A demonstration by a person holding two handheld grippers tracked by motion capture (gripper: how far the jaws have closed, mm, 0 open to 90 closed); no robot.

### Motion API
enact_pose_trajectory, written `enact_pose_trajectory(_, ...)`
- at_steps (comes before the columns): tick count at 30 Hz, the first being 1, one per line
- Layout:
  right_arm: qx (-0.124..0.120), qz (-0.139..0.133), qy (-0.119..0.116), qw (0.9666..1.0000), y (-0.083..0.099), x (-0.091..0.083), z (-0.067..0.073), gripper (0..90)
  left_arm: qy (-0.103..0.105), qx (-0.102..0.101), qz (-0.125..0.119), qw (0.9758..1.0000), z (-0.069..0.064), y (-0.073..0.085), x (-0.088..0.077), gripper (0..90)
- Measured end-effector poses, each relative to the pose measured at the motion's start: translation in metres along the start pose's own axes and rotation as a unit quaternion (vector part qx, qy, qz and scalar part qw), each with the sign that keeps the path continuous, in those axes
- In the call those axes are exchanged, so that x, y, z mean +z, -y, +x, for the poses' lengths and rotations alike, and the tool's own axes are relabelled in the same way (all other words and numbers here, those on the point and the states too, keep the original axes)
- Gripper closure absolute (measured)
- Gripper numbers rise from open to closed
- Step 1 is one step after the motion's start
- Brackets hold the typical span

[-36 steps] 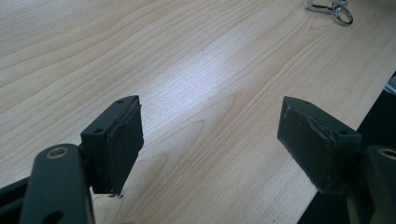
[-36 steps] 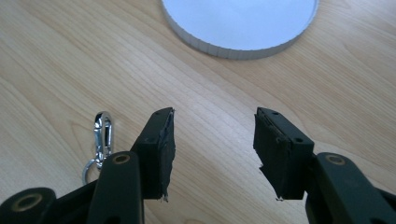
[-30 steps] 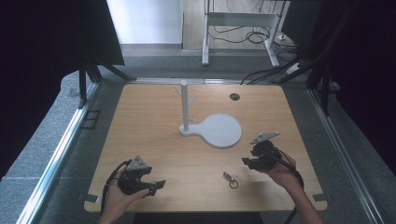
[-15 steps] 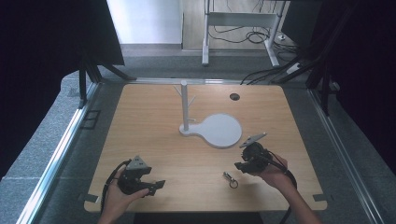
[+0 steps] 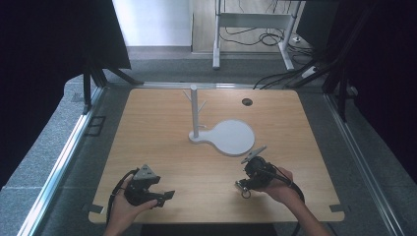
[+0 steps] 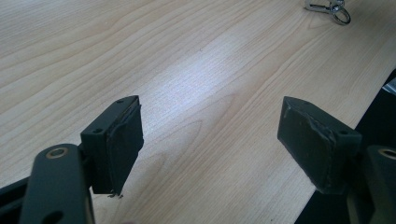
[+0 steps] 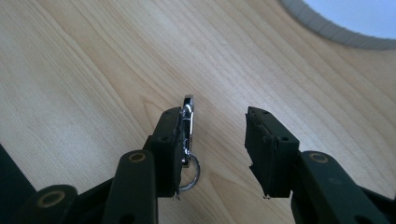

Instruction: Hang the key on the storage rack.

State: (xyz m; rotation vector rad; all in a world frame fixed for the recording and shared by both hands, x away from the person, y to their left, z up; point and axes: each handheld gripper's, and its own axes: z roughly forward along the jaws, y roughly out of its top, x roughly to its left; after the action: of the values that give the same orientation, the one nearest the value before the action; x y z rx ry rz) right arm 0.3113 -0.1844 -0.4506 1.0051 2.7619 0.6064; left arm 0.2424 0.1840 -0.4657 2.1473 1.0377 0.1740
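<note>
Two hands come in from the near edge of the wooden table (image 5: 162,123), each gripping a black tool. The left gripper (image 6: 210,135) sits low by the near left part of the table, held level and pointing toward the right, jaws spread wide with only bare wood between them. The right gripper (image 7: 215,135) is tipped down over the near right area, wrist bent inward. Its jaws stand apart around a small metal clip with a key ring (image 7: 188,140), which lies flat on the wood against the inner face of one jaw. Just beyond stands a white stand (image 5: 223,132) with a round base and pegged post. No readable writing or brand anywhere.
</note>
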Motion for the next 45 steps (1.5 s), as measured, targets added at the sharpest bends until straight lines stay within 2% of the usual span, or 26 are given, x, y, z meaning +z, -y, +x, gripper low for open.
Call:
enact_pose_trajectory(24,-0.006,0.047,-0.016,0.9987,-0.001,0.021,0.010,61.4,0.003,0.002,0.006,1.0000,-0.001,0.000,0.003,22.9)
enact_pose_trajectory(31,-0.001,0.056,-0.009,0.9984,0.000,0.027,0.011,62.9,0.003,0.003,0.007,1.0000,-0.002,0.000,0.004,22.9)
enact_pose_trajectory(45,-0.009,0.070,-0.003,0.9975,0.001,0.029,0.015,64.2,0.004,0.004,0.010,0.9999,-0.002,0.000,0.005,22.9)
